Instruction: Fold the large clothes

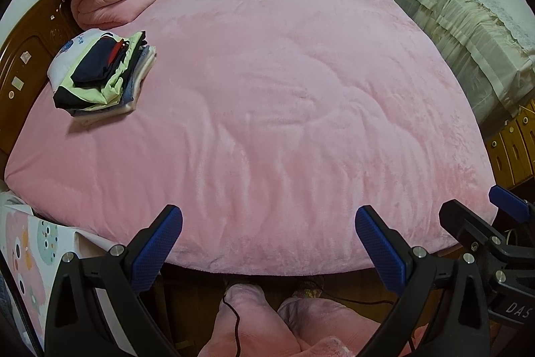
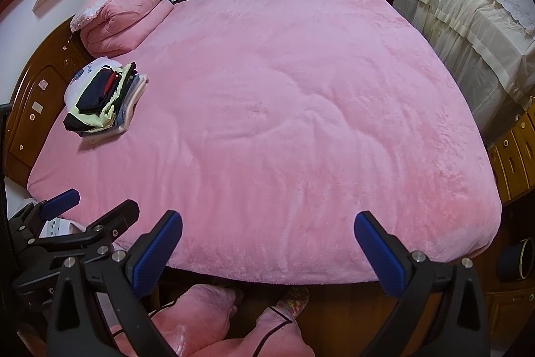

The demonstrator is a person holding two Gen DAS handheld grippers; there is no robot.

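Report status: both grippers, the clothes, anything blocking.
Left gripper open, empty. Right gripper open, empty. Stack of folded clothes by the wooden headboard. Pink bedspread bare in front; nothing blocking.

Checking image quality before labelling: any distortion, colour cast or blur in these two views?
Left wrist view: strong fisheye bowing of the bed, black corners, paler salmon pink, sharp. Right wrist view: the same bowing, a more saturated magenta cast on the bed, folded clothes stack in focus, soft shadow beside it.
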